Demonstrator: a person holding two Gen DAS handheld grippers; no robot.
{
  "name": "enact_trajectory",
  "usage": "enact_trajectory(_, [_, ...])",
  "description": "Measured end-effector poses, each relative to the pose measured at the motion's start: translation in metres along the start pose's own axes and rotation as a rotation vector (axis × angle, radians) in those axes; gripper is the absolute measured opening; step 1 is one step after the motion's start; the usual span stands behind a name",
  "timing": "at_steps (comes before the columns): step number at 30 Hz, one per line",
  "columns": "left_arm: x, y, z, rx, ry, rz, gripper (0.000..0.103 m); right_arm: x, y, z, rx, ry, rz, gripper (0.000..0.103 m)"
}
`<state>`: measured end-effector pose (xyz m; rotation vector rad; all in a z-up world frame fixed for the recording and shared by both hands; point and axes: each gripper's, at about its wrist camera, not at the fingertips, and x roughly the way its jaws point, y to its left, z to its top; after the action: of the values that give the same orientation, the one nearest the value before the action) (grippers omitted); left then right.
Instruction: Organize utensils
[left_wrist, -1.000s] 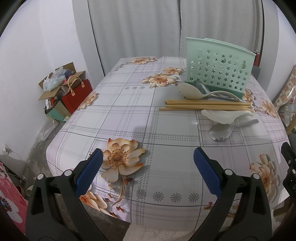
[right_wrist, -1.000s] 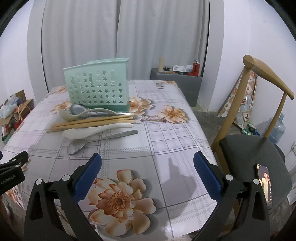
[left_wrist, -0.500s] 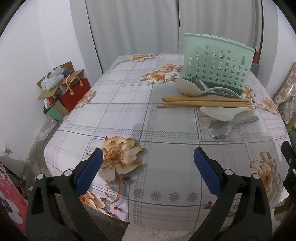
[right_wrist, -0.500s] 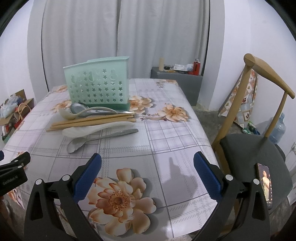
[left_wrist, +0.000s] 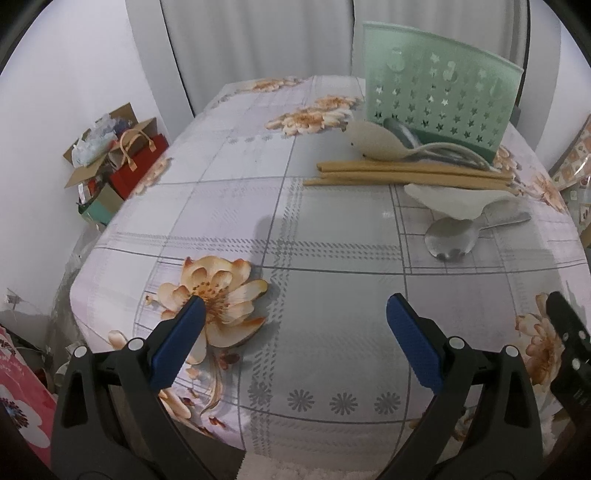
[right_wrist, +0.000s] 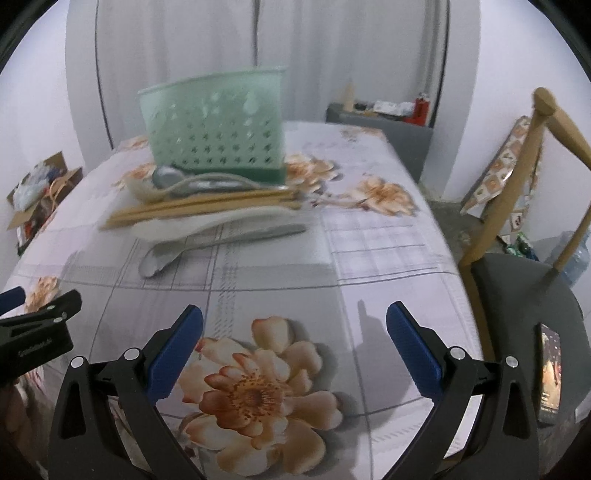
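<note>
Both claws have edged closer to the utensil pile since the earlier frames.

Left wrist view: left claw (left_wrist: 293, 314) gapes wide and empty above the floral counter (left_wrist: 229, 192); wooden chopsticks (left_wrist: 406, 175), white spoons (left_wrist: 373, 140) and a metal spoon (left_wrist: 448, 238) lie before the green basket (left_wrist: 439, 88). Right wrist view, blurred: right claw (right_wrist: 294, 325) also wide, empty; utensils sit just in front of the basket.

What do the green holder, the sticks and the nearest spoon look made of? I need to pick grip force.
Green holder: likely moulded plastic, matte, with punched star holes. Sticks: probably wood or bamboo, tan and unglossy. Nearest spoon: seemingly metal, grey with a reflective sheen.
</note>
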<state>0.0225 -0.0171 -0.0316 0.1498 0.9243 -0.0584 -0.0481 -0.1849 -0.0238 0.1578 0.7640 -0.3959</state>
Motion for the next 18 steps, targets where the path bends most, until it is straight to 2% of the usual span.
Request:
enact_trajectory(6, [0.014, -0.003, 0.002, 0.017, 0.052, -0.017, 0.094, 0.016, 0.009, -0.001, -0.031, 0.057, 0.036, 0.097])
enact_trajectory(11, [0.019, -0.003, 0.004, 0.018, 0.062, -0.046, 0.094, 0.025, 0.012, -0.002, -0.049, 0.091, 0.052, 0.097])
enact_trajectory(18, [0.027, 0.006, 0.006, -0.034, 0.077, -0.105, 0.095, 0.032, 0.011, -0.003, -0.045, 0.113, 0.076, 0.097])
